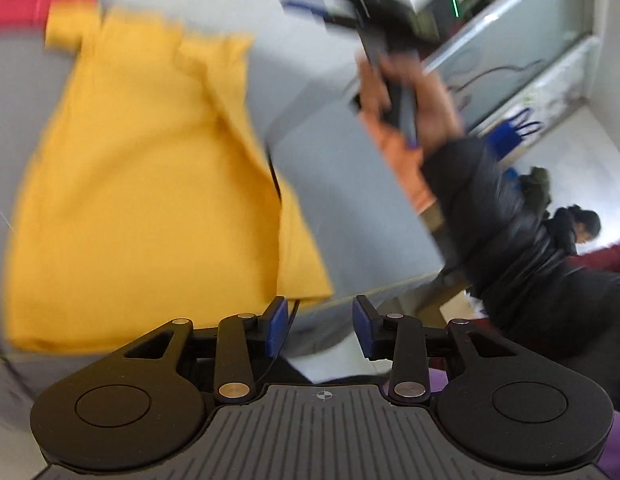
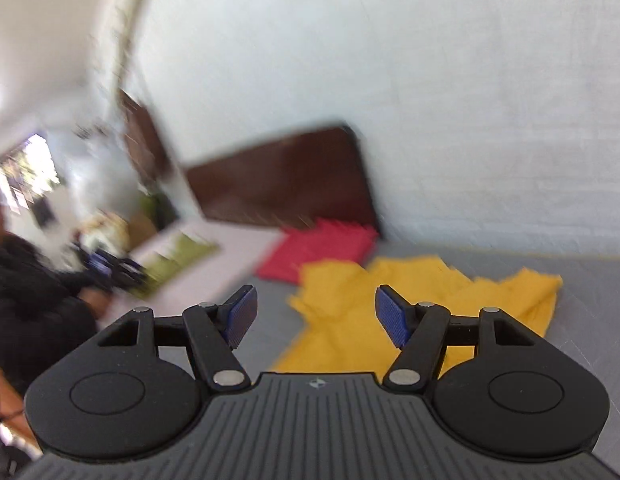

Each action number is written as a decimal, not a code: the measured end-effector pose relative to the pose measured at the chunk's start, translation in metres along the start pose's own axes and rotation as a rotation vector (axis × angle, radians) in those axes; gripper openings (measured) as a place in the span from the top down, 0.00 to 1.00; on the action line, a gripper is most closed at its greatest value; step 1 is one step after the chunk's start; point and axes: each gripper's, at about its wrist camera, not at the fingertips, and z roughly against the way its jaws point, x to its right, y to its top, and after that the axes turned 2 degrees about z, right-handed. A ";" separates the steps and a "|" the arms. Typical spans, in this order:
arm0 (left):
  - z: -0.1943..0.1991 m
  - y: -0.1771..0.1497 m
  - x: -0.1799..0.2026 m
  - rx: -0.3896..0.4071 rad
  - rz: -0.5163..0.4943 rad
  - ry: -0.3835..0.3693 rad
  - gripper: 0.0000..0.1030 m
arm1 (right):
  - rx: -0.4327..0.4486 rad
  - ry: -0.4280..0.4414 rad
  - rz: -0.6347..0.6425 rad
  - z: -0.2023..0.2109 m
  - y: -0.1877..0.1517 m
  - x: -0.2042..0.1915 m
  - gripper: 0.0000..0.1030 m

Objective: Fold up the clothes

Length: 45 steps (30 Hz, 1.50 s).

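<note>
**Fold clothes: both tools free, garment awaiting the next grasp**

Blue pads (image 1: 276,326) of the left hand-held gripper (image 1: 320,326) sit nearest the lens, spread apart with nothing between them. The right hand-held gripper (image 2: 315,314) is likewise spread wide and carries nothing. In the left wrist view it also appears raised above the bed, held in the person's hand (image 1: 421,108).

**Position of the work item**

- The yellow garment (image 1: 142,184) lies on the grey bed (image 1: 349,200), apart from both tools.
- From the left wrist view it looks partly folded: one panel is laid over the body along a lengthwise crease. Motion blur is heavy, so this reading is tentative.
- From the right wrist view the garment (image 2: 409,300) shows rumpled edges at its far end, near a red cushion (image 2: 321,254) at the headboard (image 2: 286,184).

**Step in hand**

Judged from the open tools and the resting cloth, the operation is between folds. Neither tool is engaged.

**Next move: requirements**

1. Bring both tools down to the garment's edges.
2. Close each tool on a single layer of cloth, at matching points on either side.
3. Lift and carry the edge across evenly to avoid dragging the lower layers.

**Containers**

No basket, box or drawer for clothes can be identified in either view. A blue bag (image 1: 509,136) stands by the far wall; its contents are not visible.
</note>
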 end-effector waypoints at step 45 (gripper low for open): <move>0.067 -0.008 -0.120 0.055 0.173 0.386 0.09 | -0.446 -0.232 -0.541 0.101 -0.253 -0.072 0.81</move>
